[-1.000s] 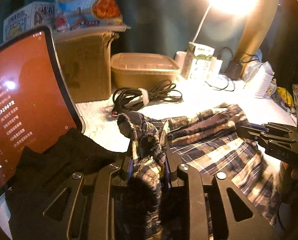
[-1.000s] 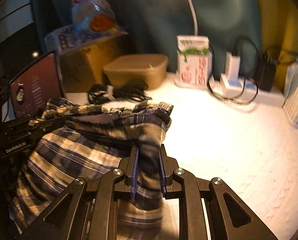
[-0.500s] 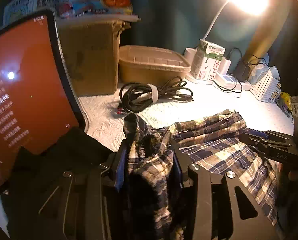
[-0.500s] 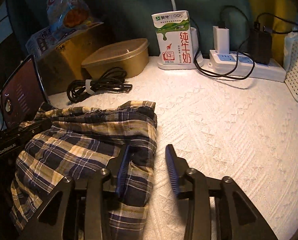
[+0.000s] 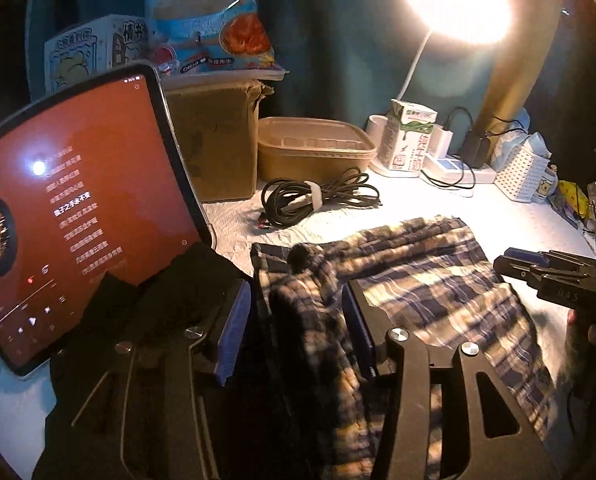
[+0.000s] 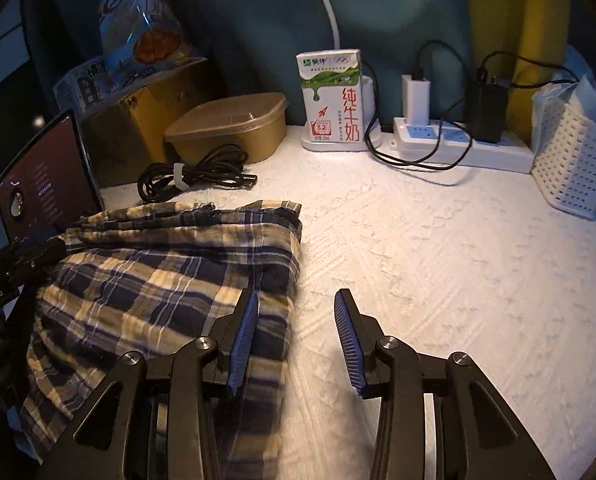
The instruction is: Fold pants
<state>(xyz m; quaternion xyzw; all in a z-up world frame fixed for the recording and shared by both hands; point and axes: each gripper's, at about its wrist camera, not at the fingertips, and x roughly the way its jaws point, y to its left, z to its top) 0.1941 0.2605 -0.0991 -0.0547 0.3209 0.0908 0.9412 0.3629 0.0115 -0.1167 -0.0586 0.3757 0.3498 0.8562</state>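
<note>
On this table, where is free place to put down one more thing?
The widest bare patch of white textured cloth lies right of the folded plaid pants, before the power strip and white basket. The back left, with coiled black cable and brown container, is crowded.

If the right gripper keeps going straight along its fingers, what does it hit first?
Probably the bare white tablecloth. The right gripper points down beside the plaid pants, whose edge lies under its left finger; depth is uncertain.
</note>
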